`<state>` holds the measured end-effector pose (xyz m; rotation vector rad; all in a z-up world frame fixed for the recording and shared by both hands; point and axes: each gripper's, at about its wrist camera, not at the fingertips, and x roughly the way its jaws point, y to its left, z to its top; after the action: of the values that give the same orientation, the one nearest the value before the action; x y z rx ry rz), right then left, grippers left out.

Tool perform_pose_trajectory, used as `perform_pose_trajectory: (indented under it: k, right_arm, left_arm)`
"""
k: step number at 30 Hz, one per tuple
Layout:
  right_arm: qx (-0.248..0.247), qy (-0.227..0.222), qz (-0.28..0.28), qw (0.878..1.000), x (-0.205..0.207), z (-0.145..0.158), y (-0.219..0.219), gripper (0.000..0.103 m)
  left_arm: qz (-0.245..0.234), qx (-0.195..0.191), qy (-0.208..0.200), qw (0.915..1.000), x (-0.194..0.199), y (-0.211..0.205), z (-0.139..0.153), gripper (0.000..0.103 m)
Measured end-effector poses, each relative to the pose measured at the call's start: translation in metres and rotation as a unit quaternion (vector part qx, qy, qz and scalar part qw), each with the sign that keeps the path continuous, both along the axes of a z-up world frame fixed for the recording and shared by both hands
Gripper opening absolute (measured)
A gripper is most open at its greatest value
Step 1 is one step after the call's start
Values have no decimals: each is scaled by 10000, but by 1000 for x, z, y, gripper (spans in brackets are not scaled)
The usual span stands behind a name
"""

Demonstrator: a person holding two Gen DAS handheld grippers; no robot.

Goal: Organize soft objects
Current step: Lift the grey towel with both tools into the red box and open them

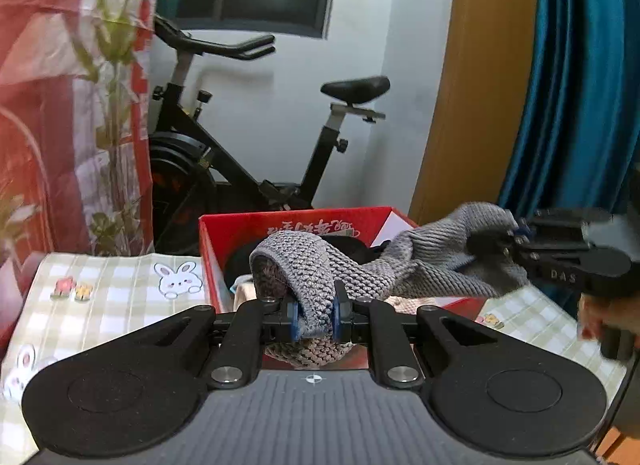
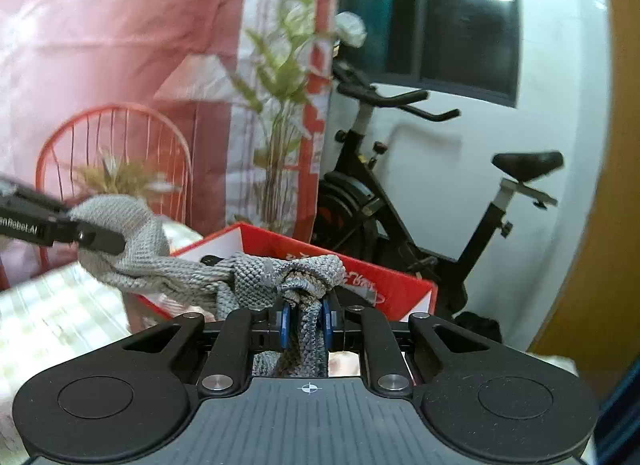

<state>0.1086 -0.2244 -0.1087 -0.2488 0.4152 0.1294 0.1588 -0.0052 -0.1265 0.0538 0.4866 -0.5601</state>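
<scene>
A grey knitted cloth stretches in the air between two hand-held tools above an open red box on a desk covered in a checked bunny-print cloth. The left gripper is clamped nearly closed on one end, the right gripper likewise pinching the other. An exercise bike stands behind.
</scene>
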Motion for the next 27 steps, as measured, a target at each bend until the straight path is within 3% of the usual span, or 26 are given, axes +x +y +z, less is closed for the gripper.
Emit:
perform_pose_trajectory:
  k: [4, 11, 21, 27]
  right_arm:
    - [-161, 580, 52, 9982, 35, 0, 2, 14]
    - [-180, 1520, 51, 9882, 75, -27, 7, 14]
    - [203, 2007, -265, 9791, 99, -59, -8, 14]
    - [251, 2041, -360, 9780, 102, -64, -11, 14]
  left_arm:
    - [-161, 161, 416, 9989, 29, -12, -3, 15]
    - [-223, 383, 1080, 9932, 65, -31, -30, 15]
    - [-87, 625, 1403, 9881, 86, -42, -50, 15]
    - [-138, 851, 1180, 9893, 81, -48, -47, 18]
